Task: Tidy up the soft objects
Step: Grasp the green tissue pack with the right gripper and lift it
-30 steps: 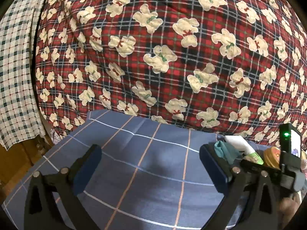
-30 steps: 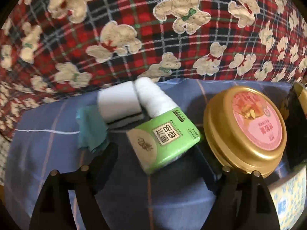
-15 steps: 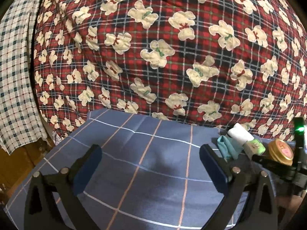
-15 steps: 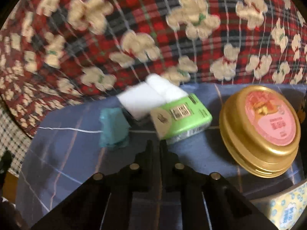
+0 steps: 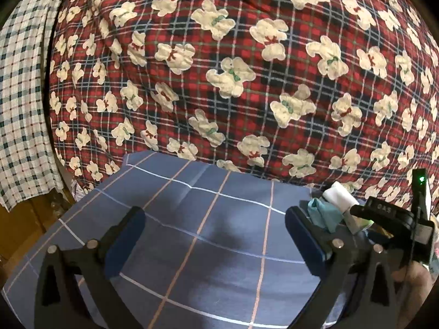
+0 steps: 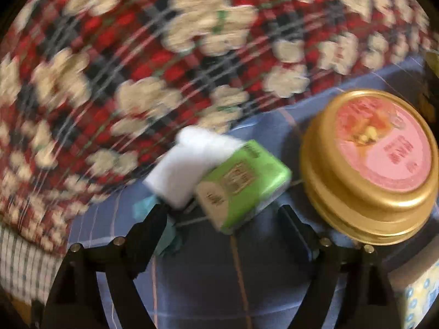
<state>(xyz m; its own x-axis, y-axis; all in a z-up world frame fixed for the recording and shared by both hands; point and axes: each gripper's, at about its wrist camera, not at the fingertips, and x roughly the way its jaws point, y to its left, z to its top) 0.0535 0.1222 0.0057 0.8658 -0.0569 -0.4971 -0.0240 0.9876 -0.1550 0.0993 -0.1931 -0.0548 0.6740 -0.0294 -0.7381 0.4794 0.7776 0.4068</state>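
A green tissue pack (image 6: 244, 186) lies on the blue checked sheet (image 6: 219, 274), leaning on a white foam block (image 6: 186, 170). A crumpled teal cloth (image 6: 167, 235) sits just to their left. My right gripper (image 6: 222, 219) is close over them, its jaws opening. The pack's near end lies between the fingertips and the pads do not press it. This view is motion-blurred. My left gripper (image 5: 214, 230) hovers open over bare blue sheet (image 5: 192, 205) with nothing between its fingers. The teal cloth (image 5: 323, 213) and white block (image 5: 340, 196) show at its right.
A gold tin with a pink lid (image 6: 378, 164) stands right of the tissue pack. A yellow and blue patterned packet (image 6: 419, 296) pokes in at the bottom right. A bulky red plaid bear-print quilt (image 5: 233, 68) rises behind the sheet. Green-checked fabric (image 5: 22, 96) hangs at left.
My right gripper was shut half a second ago and its fingers now stand apart again. It has rolled and shifted, so the pack and tin look tilted. The left gripper has not moved.
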